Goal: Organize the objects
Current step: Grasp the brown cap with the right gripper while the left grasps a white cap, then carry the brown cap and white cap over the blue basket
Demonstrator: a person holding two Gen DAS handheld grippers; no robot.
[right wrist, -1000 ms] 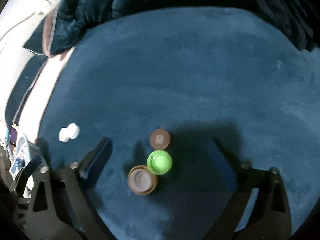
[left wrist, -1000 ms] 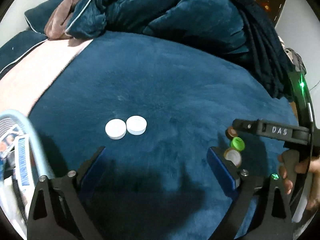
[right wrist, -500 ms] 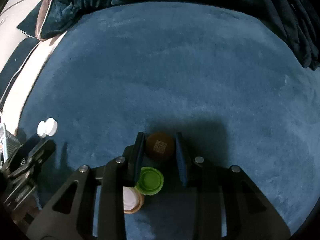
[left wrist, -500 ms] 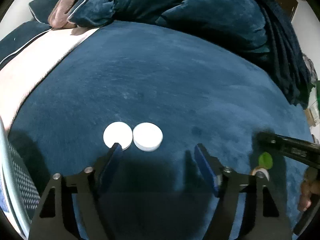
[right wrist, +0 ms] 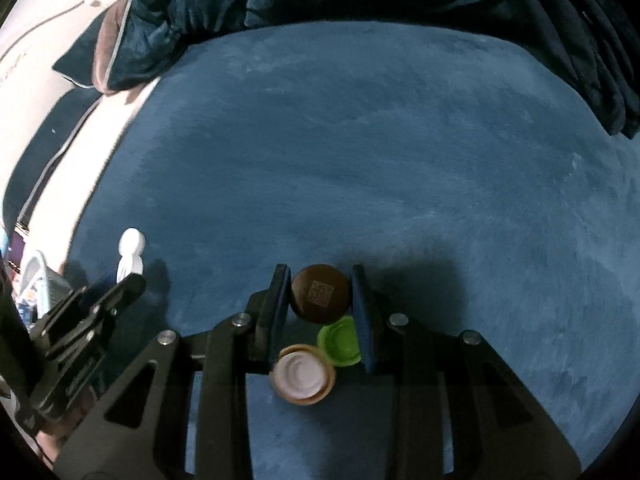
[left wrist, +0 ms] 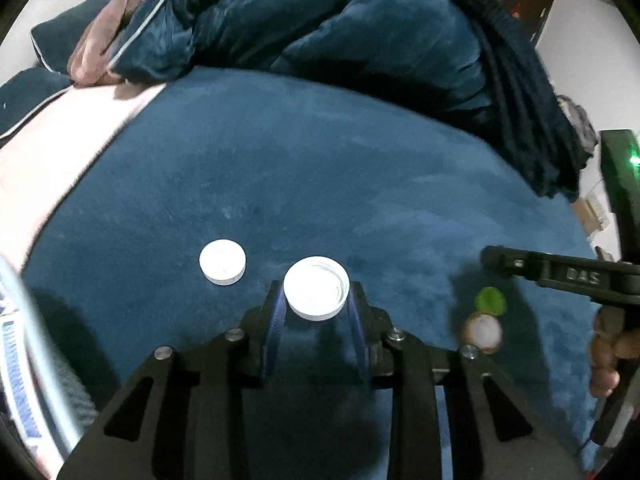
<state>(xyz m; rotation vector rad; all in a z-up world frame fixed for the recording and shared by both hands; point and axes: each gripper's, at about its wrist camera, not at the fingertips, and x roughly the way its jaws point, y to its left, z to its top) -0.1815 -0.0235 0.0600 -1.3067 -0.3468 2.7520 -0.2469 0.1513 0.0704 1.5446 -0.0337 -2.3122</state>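
Between left tongs (left wrist: 316, 304): white cap (left wrist: 316, 288); right tongs (right wrist: 320, 300): brown cap (right wrist: 320, 294).

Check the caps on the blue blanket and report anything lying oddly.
Nothing is spilled or broken. One tan cap lies open side up, its pale inside showing, beside the green cap. The brown cap sits in the right gripper.

White caps (left wrist: 316, 288), green cap (right wrist: 339, 341), brown cap (right wrist: 320, 293), blue blanket (left wrist: 320, 184).

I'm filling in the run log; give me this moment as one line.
left gripper: shut on white cap | right gripper: shut on brown cap | green cap: on blanket
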